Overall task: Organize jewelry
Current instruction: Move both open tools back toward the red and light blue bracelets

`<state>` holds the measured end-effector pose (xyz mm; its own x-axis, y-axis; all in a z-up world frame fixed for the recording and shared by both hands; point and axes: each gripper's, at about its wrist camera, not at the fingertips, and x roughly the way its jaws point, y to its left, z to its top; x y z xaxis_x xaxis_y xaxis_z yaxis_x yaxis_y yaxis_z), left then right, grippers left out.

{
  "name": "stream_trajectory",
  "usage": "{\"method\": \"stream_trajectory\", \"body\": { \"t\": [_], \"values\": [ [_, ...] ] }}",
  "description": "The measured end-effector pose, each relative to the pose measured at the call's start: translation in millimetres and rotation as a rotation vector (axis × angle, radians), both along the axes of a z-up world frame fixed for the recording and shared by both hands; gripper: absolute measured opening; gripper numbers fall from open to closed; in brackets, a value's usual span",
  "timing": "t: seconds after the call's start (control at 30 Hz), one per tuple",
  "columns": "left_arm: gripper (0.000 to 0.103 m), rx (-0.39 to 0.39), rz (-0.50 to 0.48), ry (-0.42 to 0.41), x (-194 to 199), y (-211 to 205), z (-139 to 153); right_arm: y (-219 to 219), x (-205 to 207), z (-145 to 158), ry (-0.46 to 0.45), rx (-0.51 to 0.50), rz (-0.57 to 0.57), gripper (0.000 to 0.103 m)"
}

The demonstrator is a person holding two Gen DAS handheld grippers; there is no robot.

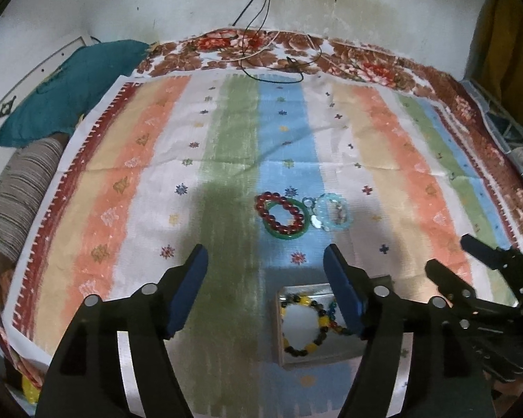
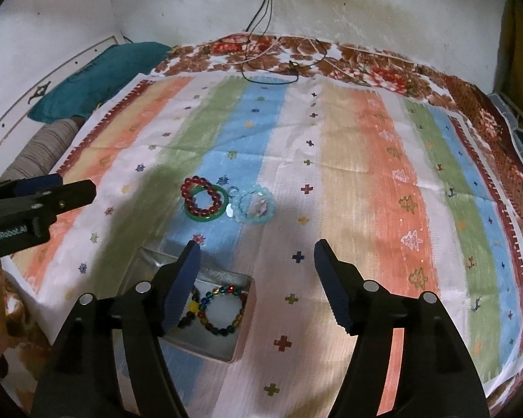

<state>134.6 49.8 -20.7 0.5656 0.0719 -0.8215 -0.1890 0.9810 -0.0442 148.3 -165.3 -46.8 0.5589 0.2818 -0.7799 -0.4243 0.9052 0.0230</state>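
A red bead bracelet lies over a green bangle on the striped cloth, with a light blue bead bracelet touching it on the right. The same pile shows in the right wrist view: red bracelet, green bangle, light blue bracelet. A small open box holds a yellow-and-black bead bracelet; in the right wrist view the box also holds a multicoloured bead bracelet. My left gripper is open and empty, just before the box. My right gripper is open and empty, right of the box.
A striped cloth covers a floral bedspread. Cables hang from the wall onto the far edge. A teal pillow and a striped roll lie at the left. The right gripper shows at the left view's edge.
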Motion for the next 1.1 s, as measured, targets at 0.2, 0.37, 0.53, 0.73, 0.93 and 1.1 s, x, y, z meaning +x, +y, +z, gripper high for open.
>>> {"method": "stream_trajectory", "body": {
  "t": [0.2,0.37,0.53,0.73,0.93,1.1],
  "values": [
    [0.073,-0.011,0.031,0.036,15,12,-9,2,16,-3,0.017,0.005,-0.015,0.071],
    [0.073,-0.030,0.051,0.067,31,18,-19,0,31,-9,0.039,0.008,-0.033,0.071],
    [0.073,-0.004,0.043,0.082,44,14,-26,-1,42,-15,0.061,0.011,-0.048,0.073],
    [0.074,0.008,0.048,0.098,57,12,-35,2,57,-22,0.075,0.008,-0.052,0.079],
    [0.074,0.028,0.049,0.122,69,12,-45,7,68,-31,0.088,-0.011,-0.053,0.080],
    [0.074,0.010,0.062,0.132,78,17,-54,13,74,-38,0.095,-0.032,-0.044,0.080]
  ]
}}
